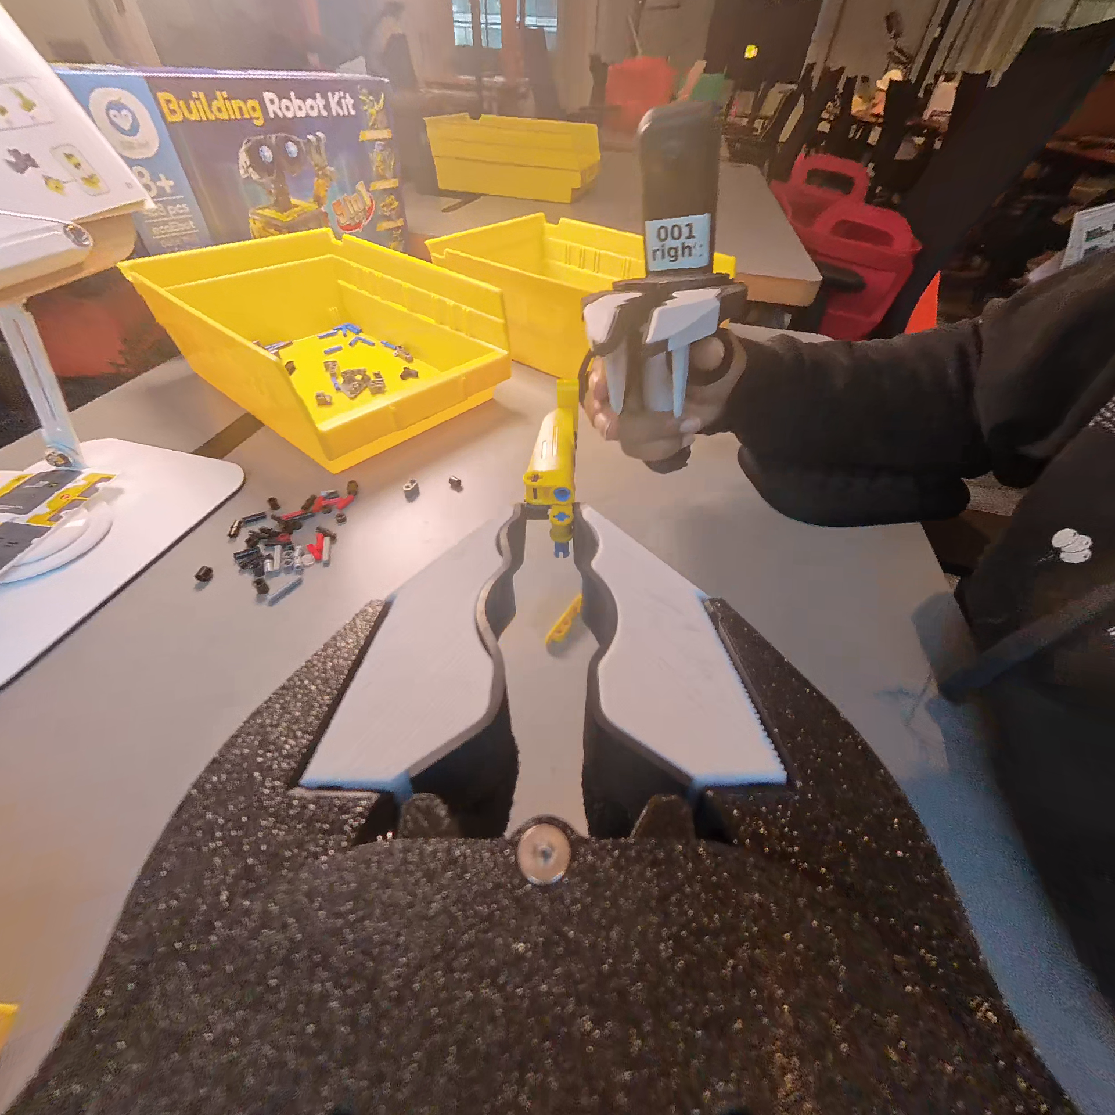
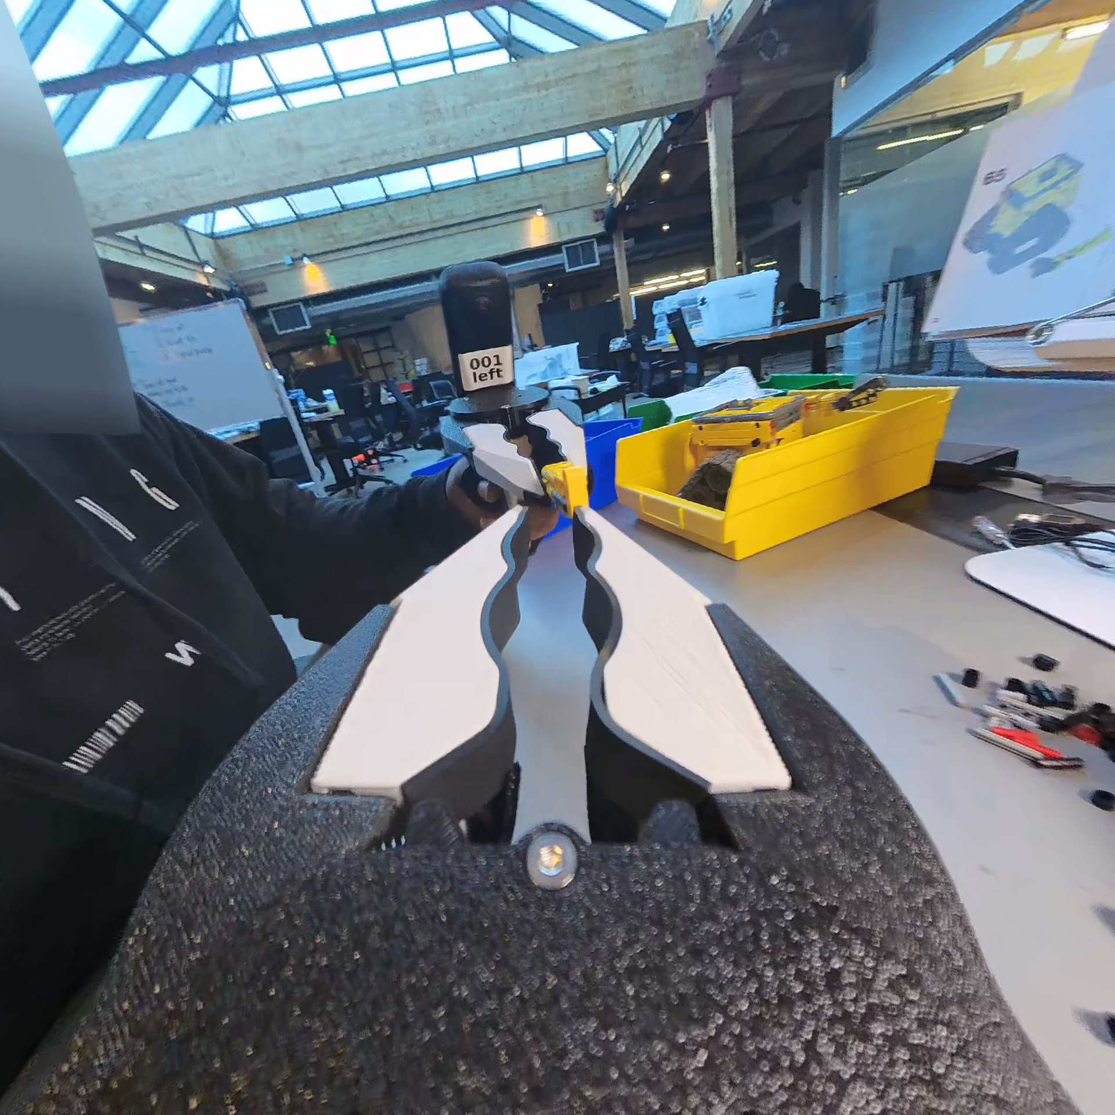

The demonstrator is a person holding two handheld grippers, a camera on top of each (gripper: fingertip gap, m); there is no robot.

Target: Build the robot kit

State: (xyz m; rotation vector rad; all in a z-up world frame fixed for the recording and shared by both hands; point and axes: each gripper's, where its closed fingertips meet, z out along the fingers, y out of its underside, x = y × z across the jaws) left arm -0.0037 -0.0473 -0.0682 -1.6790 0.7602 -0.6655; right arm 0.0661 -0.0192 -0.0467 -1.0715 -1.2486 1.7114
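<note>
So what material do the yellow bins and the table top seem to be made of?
The nearest yellow bin looks like moulded plastic: glossy, one even colour, ribbed walls. The table top looks like a smooth grey laminate or painted board with a soft sheen; which one I cannot tell.

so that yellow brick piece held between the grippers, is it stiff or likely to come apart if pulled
The yellow brick piece is probably stiff, light plastic. It looks built from several parts joined by blue pins, so a hard pull might pop a joint. The left hand-held gripper grips its lower end.
</note>
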